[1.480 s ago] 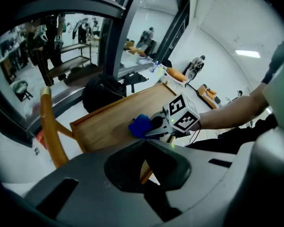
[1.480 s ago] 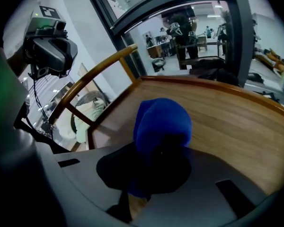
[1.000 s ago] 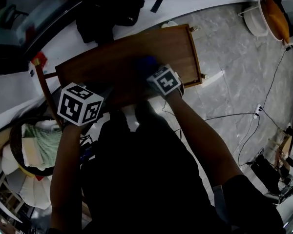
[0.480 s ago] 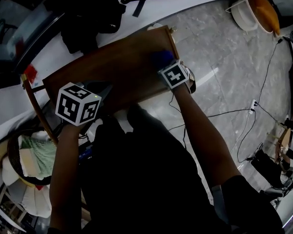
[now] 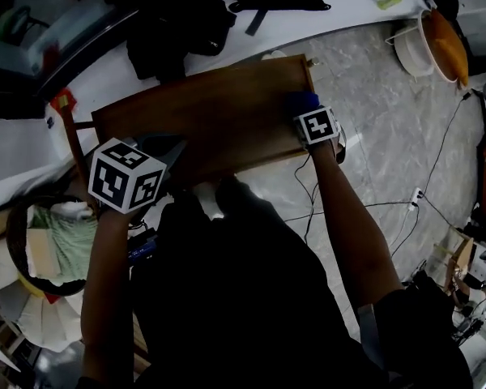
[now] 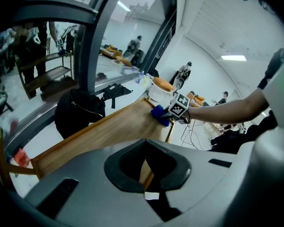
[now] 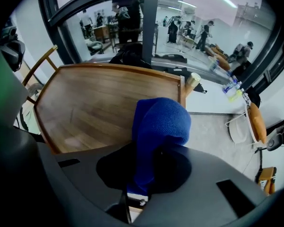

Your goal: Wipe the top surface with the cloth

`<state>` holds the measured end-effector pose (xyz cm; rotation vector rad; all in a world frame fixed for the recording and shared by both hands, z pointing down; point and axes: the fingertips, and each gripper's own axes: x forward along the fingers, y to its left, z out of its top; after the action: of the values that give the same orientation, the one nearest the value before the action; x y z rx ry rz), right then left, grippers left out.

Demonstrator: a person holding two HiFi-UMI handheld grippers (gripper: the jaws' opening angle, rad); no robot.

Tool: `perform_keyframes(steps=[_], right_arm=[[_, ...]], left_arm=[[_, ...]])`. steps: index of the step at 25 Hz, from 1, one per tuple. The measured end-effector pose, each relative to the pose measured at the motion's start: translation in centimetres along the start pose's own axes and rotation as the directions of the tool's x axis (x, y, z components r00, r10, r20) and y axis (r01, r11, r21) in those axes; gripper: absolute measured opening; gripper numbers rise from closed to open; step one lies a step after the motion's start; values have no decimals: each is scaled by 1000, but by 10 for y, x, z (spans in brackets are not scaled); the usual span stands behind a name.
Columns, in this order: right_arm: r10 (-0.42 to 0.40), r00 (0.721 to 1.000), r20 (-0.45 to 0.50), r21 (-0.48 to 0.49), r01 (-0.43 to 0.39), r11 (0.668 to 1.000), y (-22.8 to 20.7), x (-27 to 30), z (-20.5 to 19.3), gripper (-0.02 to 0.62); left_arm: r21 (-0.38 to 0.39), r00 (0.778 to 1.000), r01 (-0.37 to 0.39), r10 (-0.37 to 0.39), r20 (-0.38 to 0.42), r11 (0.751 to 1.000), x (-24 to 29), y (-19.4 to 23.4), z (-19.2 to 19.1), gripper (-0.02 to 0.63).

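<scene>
Two grippers are at work over a wooden tabletop (image 5: pixel 219 112). The right gripper (image 5: pixel 304 113) is clamped on a blue cloth (image 5: pixel 301 101); in the right gripper view the cloth (image 7: pixel 161 124) runs down between the jaws, bulges out past their tips and lies against the wood just inside the tabletop's far right corner. The person's right arm reaches in from the tabletop's near side.

The left gripper (image 5: pixel 167 151) sits at the tabletop's near left edge, well apart from the cloth. In its own view the jaws stand nearly together, with a thin strip of the tabletop's raised rim (image 6: pixel 148 176) running down into the narrow gap, so it seems to be pinching that rim.

Beyond the tabletop's far edge a black bag (image 5: pixel 178 23) rests on a white ledge. Off the tabletop's right end a white basin (image 5: pixel 405 43) on the marble floor holds an orange object (image 5: pixel 447 32). Off its left end a round dark-rimmed basket (image 5: pixel 10 254) holds a green cloth (image 5: pixel 65 237) and other items too small to make out.
</scene>
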<state>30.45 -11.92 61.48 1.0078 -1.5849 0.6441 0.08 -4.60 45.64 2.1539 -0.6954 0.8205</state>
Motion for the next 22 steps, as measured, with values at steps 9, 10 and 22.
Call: perform_keyframes(steps=[9, 10, 22], right_arm=[[478, 855, 203, -239, -430, 871, 276, -49, 69, 61], [533, 825, 186, -278, -476, 834, 315, -51, 73, 61], [712, 702, -22, -504, -623, 598, 580, -31, 97, 61]], left_arm=[[-89, 996, -81, 84, 23, 993, -108, 55, -77, 8], [-98, 995, -91, 94, 21, 991, -119, 60, -87, 8], [-180, 981, -195, 193, -31, 964, -207, 115, -195, 8]])
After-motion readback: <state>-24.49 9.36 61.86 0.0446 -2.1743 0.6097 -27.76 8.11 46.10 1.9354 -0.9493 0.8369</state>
